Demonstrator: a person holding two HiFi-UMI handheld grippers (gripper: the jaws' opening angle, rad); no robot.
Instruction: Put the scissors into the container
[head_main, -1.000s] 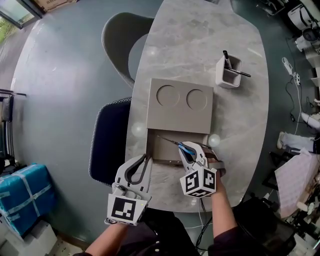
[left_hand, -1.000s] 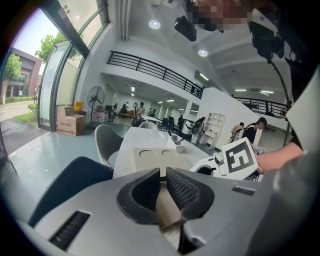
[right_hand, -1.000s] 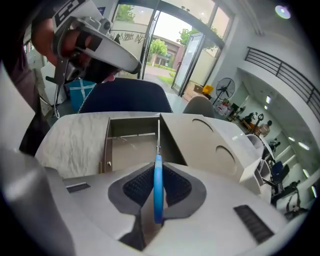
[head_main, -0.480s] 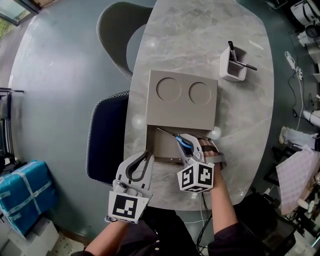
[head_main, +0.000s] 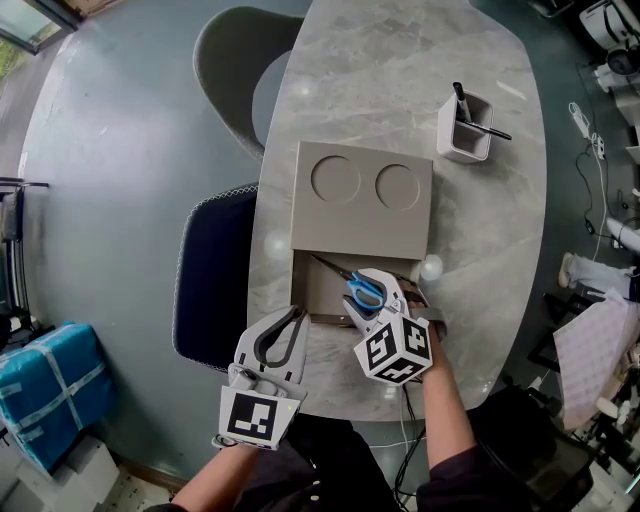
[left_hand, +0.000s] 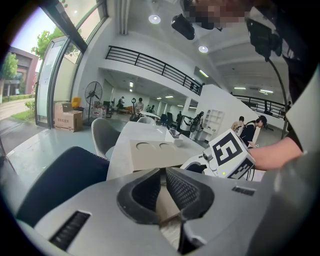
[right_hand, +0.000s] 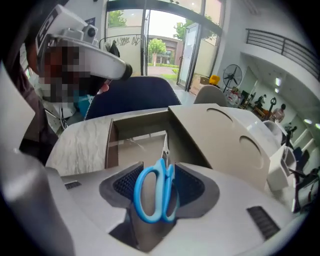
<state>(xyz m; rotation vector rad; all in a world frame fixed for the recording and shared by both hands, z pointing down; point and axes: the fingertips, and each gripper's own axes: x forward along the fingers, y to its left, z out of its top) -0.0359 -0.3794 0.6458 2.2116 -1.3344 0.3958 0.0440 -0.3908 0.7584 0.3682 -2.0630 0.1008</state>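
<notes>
A dark blue chair (head_main: 213, 280) stands outboard of the left tongs (head_main: 296, 314), tucked against the edge of the grey marbled worktop (head_main: 400, 70). The left tongs hover over the near edge of the worktop with their tips pressed together and nothing between them. Just ahead of those tips and slightly inboard lies the beige container (head_main: 360, 228) – a flat box whose lid carries two round recesses, with an open compartment (head_main: 318, 292) on its near side.

The right tongs (head_main: 372, 284) hang over that open compartment, their jaws opening. The blue-handled scissors (right_hand: 163, 195) stand between the pads, handles toward the wrist and the closed blades pointing forward and down into the compartment. The pads sit wide on either side of the handle loops, and the hold looks loose rather than clamped.

Well beyond the right tongs, past the far edge of the lid and a little outboard, a small white pen holder (head_main: 462, 140) stands on the worktop with dark pens in it.
</notes>
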